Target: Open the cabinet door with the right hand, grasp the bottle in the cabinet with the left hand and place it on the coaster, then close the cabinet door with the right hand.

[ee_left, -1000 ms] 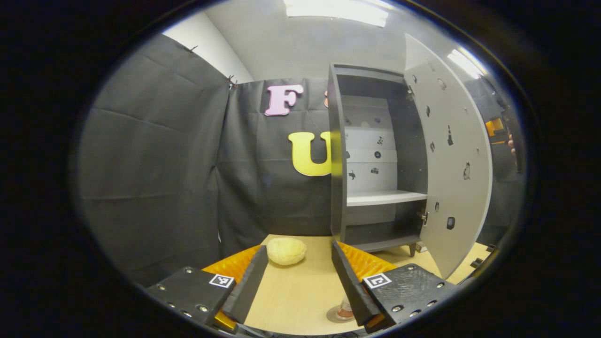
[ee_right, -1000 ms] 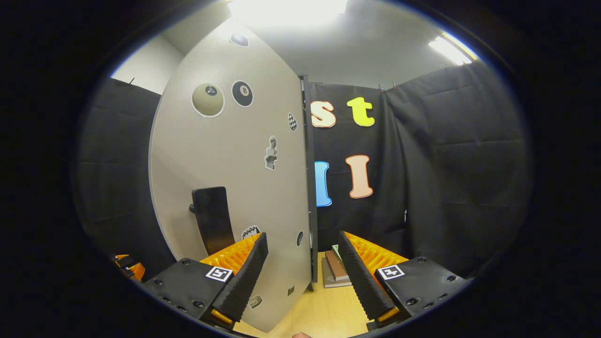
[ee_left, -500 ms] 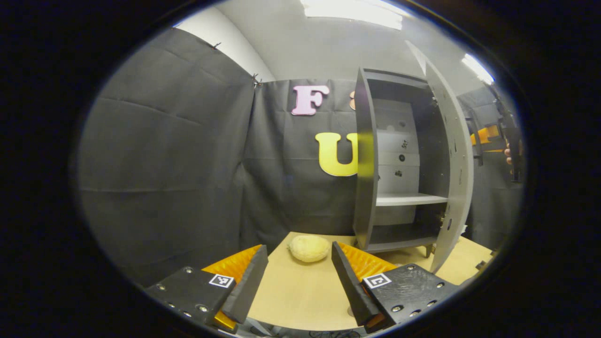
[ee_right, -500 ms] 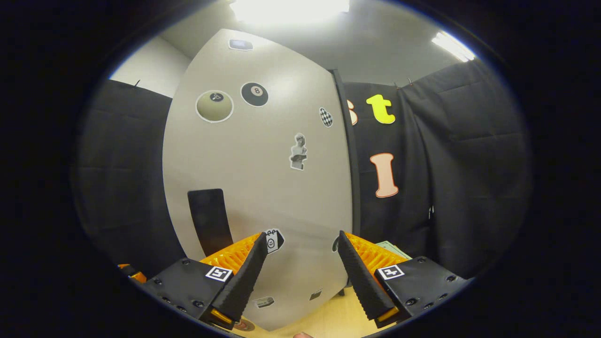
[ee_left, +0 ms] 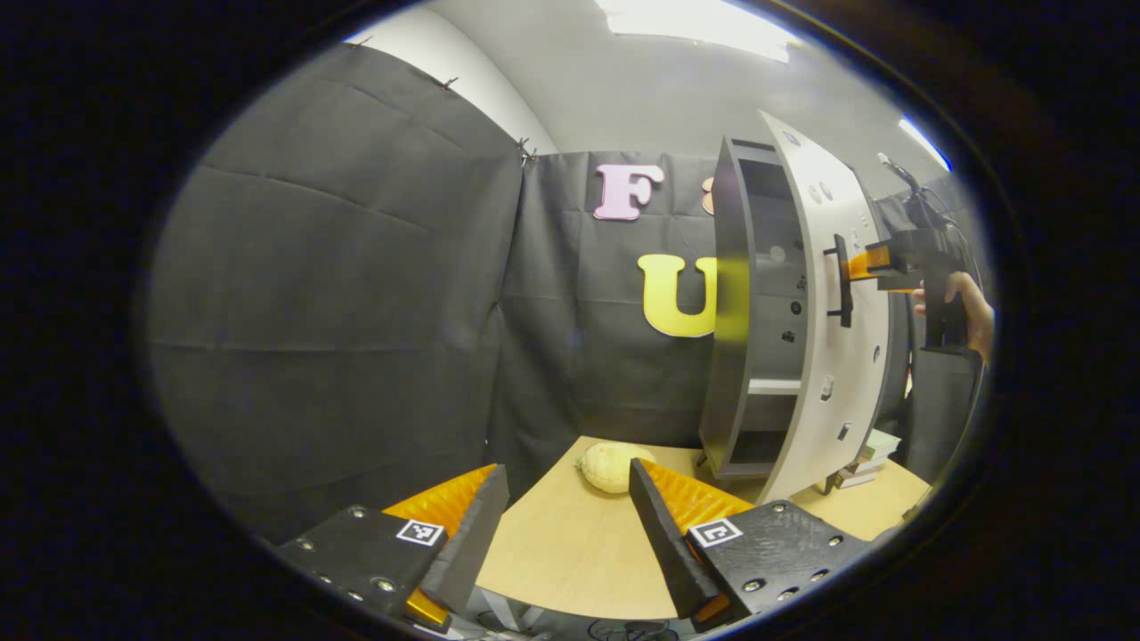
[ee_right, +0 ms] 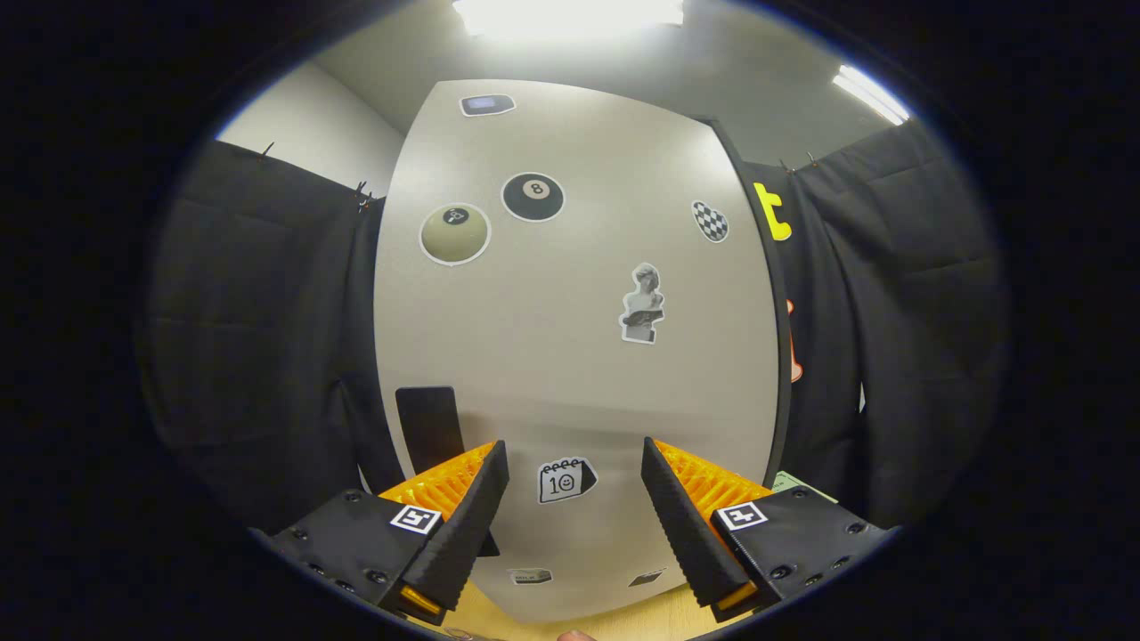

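1. In the left gripper view the left hand-held gripper (ee_left: 561, 525) is spread wide with nothing between its fingers, held over the near part of the tabletop (ee_left: 570, 552)
2. A pale yellow round thing (ee_left: 613, 466) lies on the tabletop's far side, near the cabinet (ee_left: 735, 303)
3. The cabinet stands upright at the right of that view, and its door (ee_left: 833, 356) is only partly open, leaving a narrow gap through which a white shelf (ee_left: 773, 386) and the dark inside show
4. No bottle can be made out through that gap, and I cannot tell where the coaster is
5. The right hand-held gripper (ee_left: 877, 265) sits at the door's outer face just beside the black handle (ee_left: 840, 280), with a hand (ee_left: 966, 307) holding it; whether it touches the door cannot be told from here
6. Books (ee_left: 868, 450) lie on the tabletop to the right of the cabinet
7. In the right gripper view that gripper's fingers (ee_right: 463, 525) are wide apart and hold nothing, facing the grey door front with its stickers (ee_right: 533, 197)
8. The handle there is at lower left, partly behind the left finger
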The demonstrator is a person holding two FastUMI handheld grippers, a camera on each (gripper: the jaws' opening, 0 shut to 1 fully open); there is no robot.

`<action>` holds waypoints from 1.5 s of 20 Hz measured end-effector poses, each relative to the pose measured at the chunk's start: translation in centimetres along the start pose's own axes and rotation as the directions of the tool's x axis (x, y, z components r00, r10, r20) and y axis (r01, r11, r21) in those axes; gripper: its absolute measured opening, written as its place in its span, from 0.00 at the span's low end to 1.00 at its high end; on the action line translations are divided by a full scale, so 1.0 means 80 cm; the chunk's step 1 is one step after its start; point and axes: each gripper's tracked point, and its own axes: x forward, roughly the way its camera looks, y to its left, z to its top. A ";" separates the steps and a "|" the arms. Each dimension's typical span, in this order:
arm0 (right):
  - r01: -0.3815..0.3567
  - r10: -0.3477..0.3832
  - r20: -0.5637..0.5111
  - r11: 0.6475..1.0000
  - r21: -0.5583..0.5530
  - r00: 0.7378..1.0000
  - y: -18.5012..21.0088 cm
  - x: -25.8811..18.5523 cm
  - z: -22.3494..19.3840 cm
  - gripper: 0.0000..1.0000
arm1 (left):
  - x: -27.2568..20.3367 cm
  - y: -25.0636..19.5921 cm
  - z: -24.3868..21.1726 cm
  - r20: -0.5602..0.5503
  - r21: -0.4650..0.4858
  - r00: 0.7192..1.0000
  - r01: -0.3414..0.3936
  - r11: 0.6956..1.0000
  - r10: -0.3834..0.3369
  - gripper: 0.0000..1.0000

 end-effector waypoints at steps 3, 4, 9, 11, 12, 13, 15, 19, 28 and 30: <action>-0.007 0.007 0.002 1.000 0.011 1.000 0.008 0.020 -0.004 0.96 | 0.001 -0.015 0.012 0.018 0.011 1.000 0.021 1.000 -0.021 0.82; -0.009 0.009 0.000 1.000 0.029 1.000 0.004 0.022 -0.006 0.96 | 0.002 -0.024 0.017 0.023 0.020 0.999 0.034 0.999 -0.035 0.82; -0.005 0.003 0.033 0.998 0.059 0.999 -0.019 -0.008 0.001 0.96 | 0.019 -0.095 0.039 0.032 0.074 0.991 0.127 0.989 -0.130 0.82; -0.004 0.003 0.030 0.999 0.039 1.000 -0.042 -0.031 0.001 0.97 | 0.024 -0.126 0.054 0.053 0.097 0.988 0.141 0.985 -0.146 0.83; -0.003 0.003 0.022 1.000 0.024 1.000 -0.055 -0.043 -0.003 0.97 | 0.027 -0.144 0.057 0.054 0.101 0.986 0.154 0.983 -0.160 0.84; 0.002 -0.002 0.012 1.000 0.010 1.000 -0.069 -0.054 -0.006 0.97 | 0.029 -0.163 0.060 0.050 0.102 0.982 0.175 0.979 -0.180 0.84; 0.020 -0.020 0.016 1.000 -0.004 1.000 -0.099 -0.087 -0.010 0.97 | 0.029 -0.207 0.074 0.057 0.111 0.973 0.216 0.970 -0.223 0.82; 0.068 -0.067 0.023 0.998 -0.020 0.997 -0.174 -0.147 -0.019 0.98 | 0.025 -0.285 0.103 0.097 0.161 0.959 0.247 0.955 -0.265 0.82; 0.196 -0.197 -0.022 0.979 -0.051 0.980 -0.300 -0.230 -0.078 0.98 | 0.019 -0.432 0.120 0.114 0.177 0.928 0.332 0.926 -0.355 0.82; 0.196 -0.198 -0.045 0.980 -0.042 0.979 -0.310 -0.241 -0.093 0.98 | 0.014 -0.449 0.117 0.108 0.175 0.923 0.349 0.921 -0.370 0.82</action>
